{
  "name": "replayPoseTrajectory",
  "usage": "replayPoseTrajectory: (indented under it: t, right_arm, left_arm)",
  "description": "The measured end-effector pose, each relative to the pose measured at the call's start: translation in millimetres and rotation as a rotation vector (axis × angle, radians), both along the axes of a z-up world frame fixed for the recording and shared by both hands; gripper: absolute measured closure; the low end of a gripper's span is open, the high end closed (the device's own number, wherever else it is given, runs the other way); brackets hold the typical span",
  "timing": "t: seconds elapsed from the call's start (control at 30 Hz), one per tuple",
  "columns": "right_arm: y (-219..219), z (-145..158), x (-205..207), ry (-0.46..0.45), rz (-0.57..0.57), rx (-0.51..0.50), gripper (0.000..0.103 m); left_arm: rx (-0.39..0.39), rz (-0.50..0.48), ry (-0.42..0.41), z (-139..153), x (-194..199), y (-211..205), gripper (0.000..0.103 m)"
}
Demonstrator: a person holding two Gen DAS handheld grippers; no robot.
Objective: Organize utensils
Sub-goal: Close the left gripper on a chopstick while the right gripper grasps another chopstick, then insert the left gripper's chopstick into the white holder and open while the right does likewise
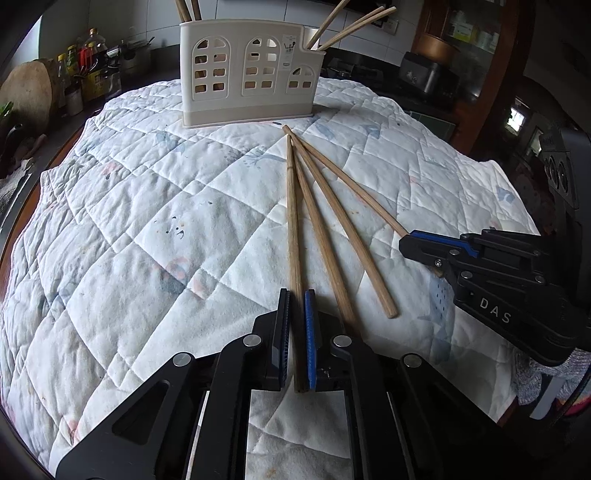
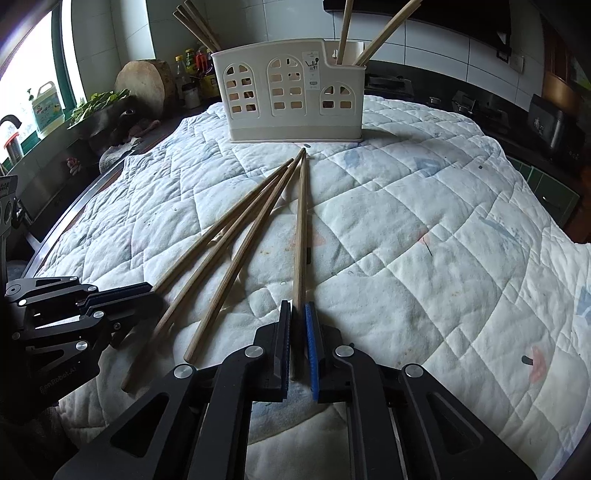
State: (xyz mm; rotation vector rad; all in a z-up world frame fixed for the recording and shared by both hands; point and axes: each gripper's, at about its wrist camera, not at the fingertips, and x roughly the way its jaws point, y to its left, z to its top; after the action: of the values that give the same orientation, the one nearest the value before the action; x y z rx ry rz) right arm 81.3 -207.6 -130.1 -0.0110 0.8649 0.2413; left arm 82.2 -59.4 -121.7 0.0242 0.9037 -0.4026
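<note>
1. A cream plastic utensil holder point(image 1: 248, 72) with arched window cut-outs stands upright on a white quilted cloth point(image 1: 129, 221); it serves as the landmark here.
2. Several wooden chopsticks already stand in the holder point(image 2: 291, 92): some lean out of its tall left end point(image 2: 195, 24), others out of its lower right compartment point(image 2: 369, 33).
3. Four loose chopsticks lie on the cloth in front of the holder, their thin tips gathered close to its base and their thick ends fanning out toward the cameras.
4. The left gripper point(image 1: 295, 314) has its fingers closed around the thick end of the leftmost chopstick point(image 1: 293, 221), which runs straight away toward the holder's base.
5. The right gripper point(image 2: 297, 325) has its fingers clenched on the thick end of the rightmost chopstick point(image 2: 301, 221), whose tip points at the holder's base.
6. In the left wrist view, the right gripper point(image 1: 410, 242) sits to the right of the fan, covering the thick end of its chopstick.
7. The two middle chopsticks point(image 1: 325, 236) lie free between the held pair, touching near their tips.
8. Bottles point(image 2: 192, 66) and a round wooden block point(image 2: 144, 83) stand on the counter behind and left of the holder.
</note>
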Motion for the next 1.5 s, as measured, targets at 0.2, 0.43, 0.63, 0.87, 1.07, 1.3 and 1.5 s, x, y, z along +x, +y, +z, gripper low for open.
replayPoseTrajectory:
  t: [0.2, 0.43, 0.63, 0.87, 1.07, 1.3, 1.5]
  right_arm:
    - [-5.0, 12.7, -5.2, -0.035, -0.015, 0.008, 0.096]
    - [-13.9, 61.6, -13.3, -0.155, -0.022, 0.02, 0.096]
    - [-18.4, 112.5, -4.1, -0.24, -0.007, 0.041, 0.096]
    - [-20.1, 163.6, 20.5, -0.299, 0.02, 0.024, 0.096]
    - [-22.0, 209.3, 40.3, -0.356, 0.037, 0.003, 0.096]
    - [-14.9, 248.8, 66.9, -0.418, 0.05, 0.001, 0.096]
    - [-6.5, 269.4, 90.4, -0.492, 0.034, 0.007, 0.096]
  left_arm:
    - [-0.017, -0.009, -0.018, 11.3, -3.5, 4.5, 0.097]
    - [-0.04, 0.002, -0.087, 41.9, -6.1, 14.5, 0.097]
    - [-0.074, 0.01, -0.171, 81.4, -0.1, 24.0, 0.097]
    - [-0.074, 0.002, -0.239, 123.5, 25.8, 28.1, 0.097]
    - [-0.058, -0.005, -0.272, 154.6, 53.6, 28.4, 0.097]
    - [-0.075, 0.001, -0.344, 197.8, 78.3, 30.8, 0.097]
    - [-0.137, 0.031, -0.439, 235.4, 91.9, 39.4, 0.097]
